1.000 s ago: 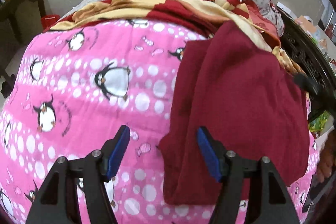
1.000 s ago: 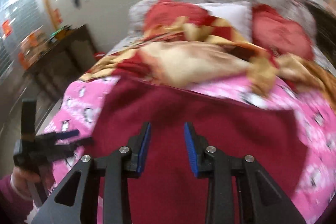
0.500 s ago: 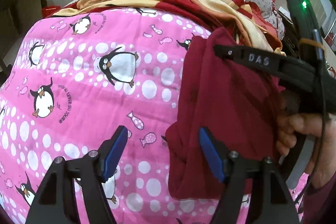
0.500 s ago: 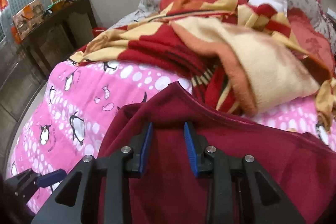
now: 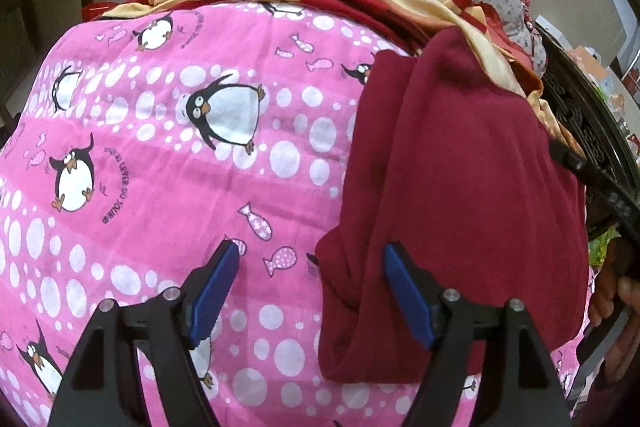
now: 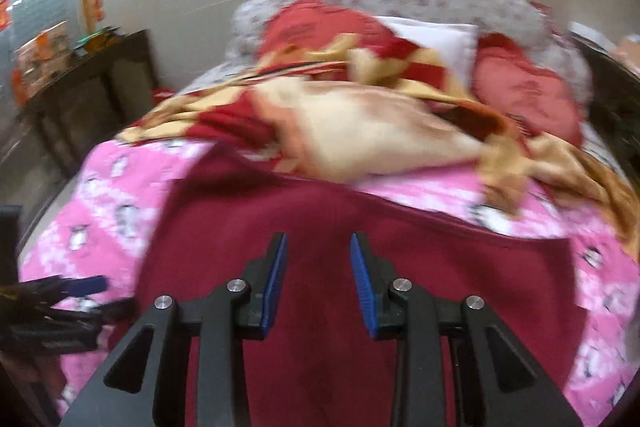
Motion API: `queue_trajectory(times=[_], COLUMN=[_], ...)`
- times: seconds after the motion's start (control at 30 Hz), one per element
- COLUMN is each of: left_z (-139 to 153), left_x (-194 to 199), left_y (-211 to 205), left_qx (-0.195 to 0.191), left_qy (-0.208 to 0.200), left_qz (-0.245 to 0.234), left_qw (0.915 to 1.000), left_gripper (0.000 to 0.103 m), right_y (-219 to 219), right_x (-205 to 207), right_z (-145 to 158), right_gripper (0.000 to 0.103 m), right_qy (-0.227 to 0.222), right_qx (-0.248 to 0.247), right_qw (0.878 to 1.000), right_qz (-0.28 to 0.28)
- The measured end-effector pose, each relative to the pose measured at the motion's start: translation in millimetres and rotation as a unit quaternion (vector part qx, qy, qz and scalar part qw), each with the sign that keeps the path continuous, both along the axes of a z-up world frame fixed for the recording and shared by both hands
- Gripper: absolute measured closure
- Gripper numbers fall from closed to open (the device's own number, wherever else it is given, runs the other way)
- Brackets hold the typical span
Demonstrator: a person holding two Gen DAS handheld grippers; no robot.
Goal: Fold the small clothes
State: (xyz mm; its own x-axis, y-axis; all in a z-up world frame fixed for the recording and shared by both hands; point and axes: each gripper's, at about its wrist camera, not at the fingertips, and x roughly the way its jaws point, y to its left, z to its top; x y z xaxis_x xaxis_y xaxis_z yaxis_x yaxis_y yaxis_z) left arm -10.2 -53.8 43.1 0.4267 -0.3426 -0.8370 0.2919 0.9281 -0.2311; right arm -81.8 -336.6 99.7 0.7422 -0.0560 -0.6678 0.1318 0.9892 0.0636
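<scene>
Your left gripper (image 5: 310, 291) has just been opening, empty, above the dark red folded garment's (image 5: 452, 187) left edge on the pink penguin-print bedspread (image 5: 168, 155). Your right gripper's (image 6: 318, 279) view is blurred; its jaws stand apart, gripping nothing.

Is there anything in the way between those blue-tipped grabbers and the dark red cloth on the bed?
Nothing visible. The left gripper has just been opening beside the maroon garment; the right gripper is directly above it.
</scene>
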Motion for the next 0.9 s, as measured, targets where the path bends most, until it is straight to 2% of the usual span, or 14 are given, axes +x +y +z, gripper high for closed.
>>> queue_trajectory(times=[0.1,0.13,0.17,0.3,0.37,0.47,0.57,0.63,0.73,0.8,0.87,0.9], left_z=[-3.9,-5.1,-6.1,-8.2,-10.2,-12.6,-14.6,-14.8,-14.6,-14.8,-15.4,-15.6], left_x=[-2.0,-3.1,-2.6,-3.4,-2.3,-2.5,-4.9,-5.5,-8.0,-8.4,-9.4,-9.4], left_y=[-3.6,-5.4,-6.3,-5.7,-2.8,1.2,2.3,0.8,0.9,0.0,0.3,0.2], left_qx=[0.004,0.005,0.005,0.007,-0.001,-0.010,-0.013,-0.012,-0.012,-0.011,-0.008,-0.008], left_qy=[0.002,0.003,0.004,0.002,0.007,0.008,0.003,0.000,-0.001,0.000,-0.001,-0.001], left_qz=[0.001,0.001,-0.001,-0.001,0.001,0.001,0.004,0.006,0.009,0.008,0.005,0.004], left_qw=[1.0000,1.0000,1.0000,1.0000,1.0000,0.9999,0.9999,0.9999,0.9999,0.9999,1.0000,1.0000], left_gripper=[0.024,0.023,0.023,0.019,0.018,0.017,0.015,0.015,0.015,0.015,0.015,0.015], right_y=[-25.6,-30.3,-32.5,-34.6,-40.6,-57.4,-78.0,-99.4,-125.8,-128.7,-121.5,-115.9], right_x=[12.4,21.8,24.7,29.3,18.3,-12.9,-42.2,-48.5,-40.0,-37.3,-33.3,-34.0], right_z=[-20.8,-32.0,-36.8,-29.3,-17.4,-0.4,6.6,-4.4,-33.5,-36.9,-27.8,-20.5], right_gripper=[0.072,0.072,0.072,0.072,0.072,0.072,0.072,0.072,0.072,0.072,0.072,0.072], right_qy=[0.038,0.060,0.064,0.060,0.042,0.003,-0.010,0.022,0.093,0.083,0.095,0.086], right_qx=[0.010,0.020,0.026,0.028,0.043,0.038,0.004,-0.015,0.021,0.025,0.010,0.010], right_qw=[0.999,0.997,0.997,0.997,0.997,0.997,0.992,0.984,0.974,0.975,0.973,0.973], right_qz=[-0.038,-0.040,-0.041,-0.039,-0.041,-0.070,-0.124,-0.176,-0.207,-0.207,-0.212,-0.213])
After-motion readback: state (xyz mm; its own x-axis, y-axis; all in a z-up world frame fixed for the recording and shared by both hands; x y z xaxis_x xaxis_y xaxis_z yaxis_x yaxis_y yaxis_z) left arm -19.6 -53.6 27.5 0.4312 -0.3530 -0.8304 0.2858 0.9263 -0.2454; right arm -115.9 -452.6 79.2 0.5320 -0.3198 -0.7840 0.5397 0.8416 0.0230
